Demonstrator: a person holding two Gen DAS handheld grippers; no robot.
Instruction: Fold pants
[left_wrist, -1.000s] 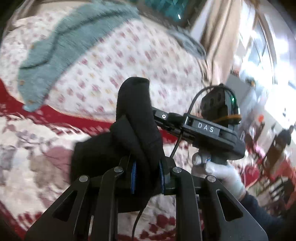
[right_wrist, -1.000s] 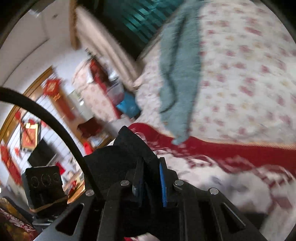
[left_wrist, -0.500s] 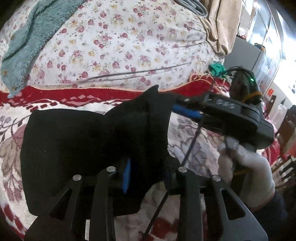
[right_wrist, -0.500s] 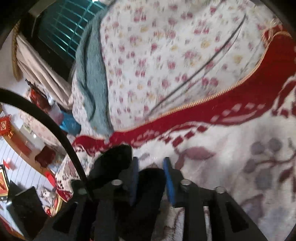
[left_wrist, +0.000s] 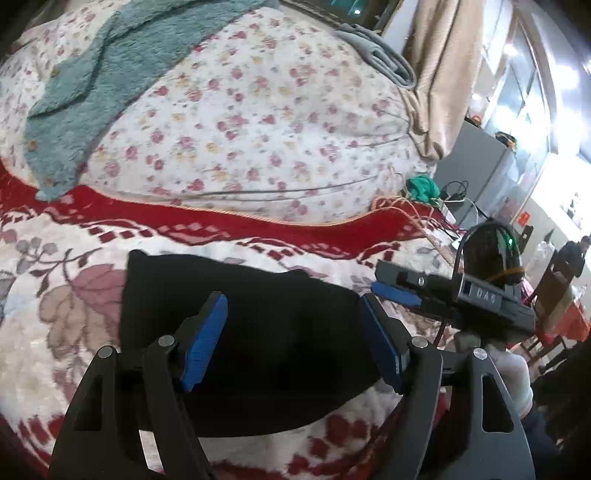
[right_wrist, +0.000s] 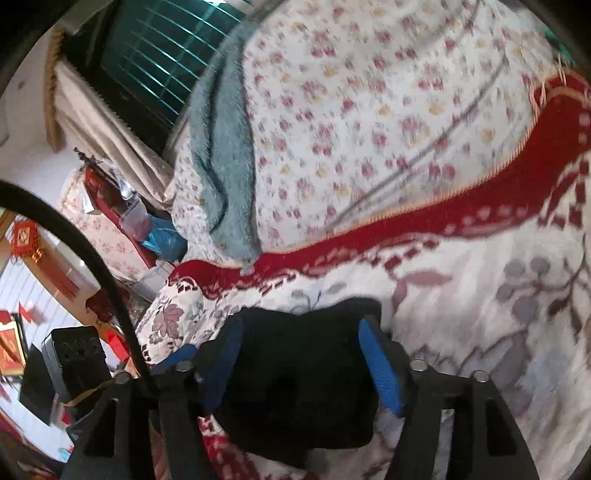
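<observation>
In the left wrist view, the left gripper (left_wrist: 291, 332) is hovering with jaws spread over the folded black pants (left_wrist: 258, 332), which are lying on the floral blanket (left_wrist: 66, 325). In the right wrist view, the right gripper (right_wrist: 301, 363) is likewise holding its jaws spread above the pants (right_wrist: 299, 380).

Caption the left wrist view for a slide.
Open left gripper above folded black pants on a floral blanket, right gripper alongside.

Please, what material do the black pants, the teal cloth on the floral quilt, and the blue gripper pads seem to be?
Black pants: soft matte fabric, maybe knit; no sheen, weave unclear.
Teal cloth: plush fleece or terry; fuzzy pile shows.
Blue pads on the left gripper: likely rubber or foam; finely textured matte surface.
</observation>
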